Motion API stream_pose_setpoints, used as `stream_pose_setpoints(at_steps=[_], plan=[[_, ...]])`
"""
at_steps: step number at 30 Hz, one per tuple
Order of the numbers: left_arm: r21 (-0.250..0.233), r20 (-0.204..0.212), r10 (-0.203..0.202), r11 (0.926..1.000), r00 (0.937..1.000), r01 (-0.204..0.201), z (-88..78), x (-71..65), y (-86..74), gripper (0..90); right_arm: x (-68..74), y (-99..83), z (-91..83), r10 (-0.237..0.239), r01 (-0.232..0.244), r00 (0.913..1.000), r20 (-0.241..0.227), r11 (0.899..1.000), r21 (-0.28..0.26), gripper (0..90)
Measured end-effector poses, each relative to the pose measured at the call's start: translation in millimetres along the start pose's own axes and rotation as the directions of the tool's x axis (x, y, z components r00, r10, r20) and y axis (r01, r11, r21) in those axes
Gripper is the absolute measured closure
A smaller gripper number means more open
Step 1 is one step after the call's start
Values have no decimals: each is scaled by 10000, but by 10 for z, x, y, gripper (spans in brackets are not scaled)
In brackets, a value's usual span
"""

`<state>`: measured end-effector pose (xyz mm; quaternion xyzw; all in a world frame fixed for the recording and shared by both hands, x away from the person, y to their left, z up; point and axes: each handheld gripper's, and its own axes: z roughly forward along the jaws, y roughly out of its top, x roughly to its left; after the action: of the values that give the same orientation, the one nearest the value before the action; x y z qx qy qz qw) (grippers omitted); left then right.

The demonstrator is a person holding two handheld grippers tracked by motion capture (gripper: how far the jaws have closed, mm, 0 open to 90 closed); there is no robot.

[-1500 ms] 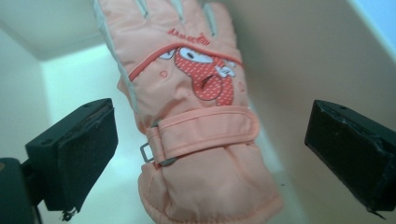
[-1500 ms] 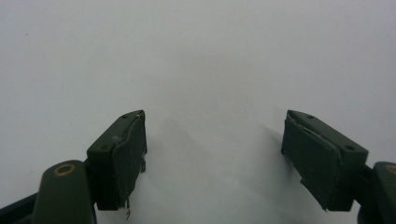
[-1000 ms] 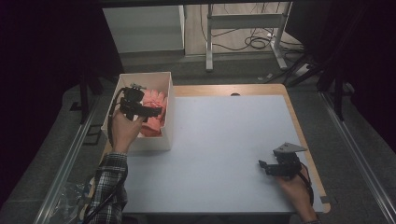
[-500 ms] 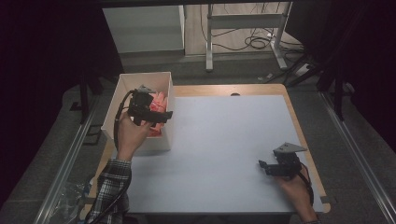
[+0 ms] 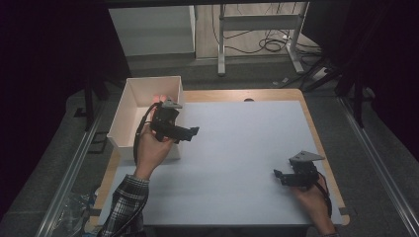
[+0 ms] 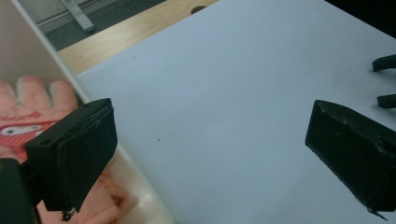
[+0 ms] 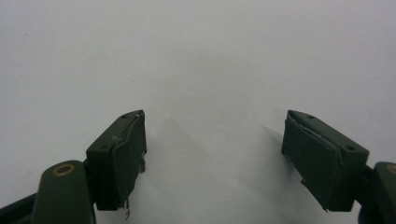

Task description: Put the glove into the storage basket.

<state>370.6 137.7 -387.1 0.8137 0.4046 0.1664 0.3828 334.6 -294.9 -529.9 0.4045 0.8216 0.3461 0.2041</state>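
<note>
A: Where is the glove (image 6: 28,126) lying from the left gripper (image 5: 190,132)?

B: It is sitting in the box (image 5: 129,106), at about 9 o'clock from the left fingers (image 6: 74,154) in the left gripper view. The fingers are pointing toward 3 o'clock in the high view, out over the bench (image 5: 247,163), so the glove is falling behind and beside them.

A: Are they holding anything?

B: No. They are standing wide apart, with nothing but bare bench between them. The right gripper (image 5: 278,176) is also gaping wide and empty, resting near the bench's 4 o'clock corner.

A: The glove's long axis?

B: Its tips are pointing toward 12 o'clock in the left gripper view.

A: Which hand is nearer?

B: The left, by far.

A: Counts?

B: I am counting 1 glove, though more could be hiding below it, plus 1 box and 2 grippers.
</note>
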Motion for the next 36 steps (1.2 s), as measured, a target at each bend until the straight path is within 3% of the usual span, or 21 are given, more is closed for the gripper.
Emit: stream_pose_setpoints(at_steps=[11,18,26,36], plan=[[-91,702,523,9986,9962,-518,222,-335,80,25,-1,1,-2,-8,8,10000,2,10000,16,222],[-145,1344,848,9964,9873,-836,420,-582,88,24,0,1,-2,2,-2,10000,-3,10000,18,222],[-18,1727,1100,9938,9788,-1114,646,-775,-56,25,0,0,-1,-5,5,10000,1,10000,2,222],[216,2035,969,9944,9743,-1034,855,-824,-304,25,-1,0,-2,-13,13,10000,1,10000,11,222]])
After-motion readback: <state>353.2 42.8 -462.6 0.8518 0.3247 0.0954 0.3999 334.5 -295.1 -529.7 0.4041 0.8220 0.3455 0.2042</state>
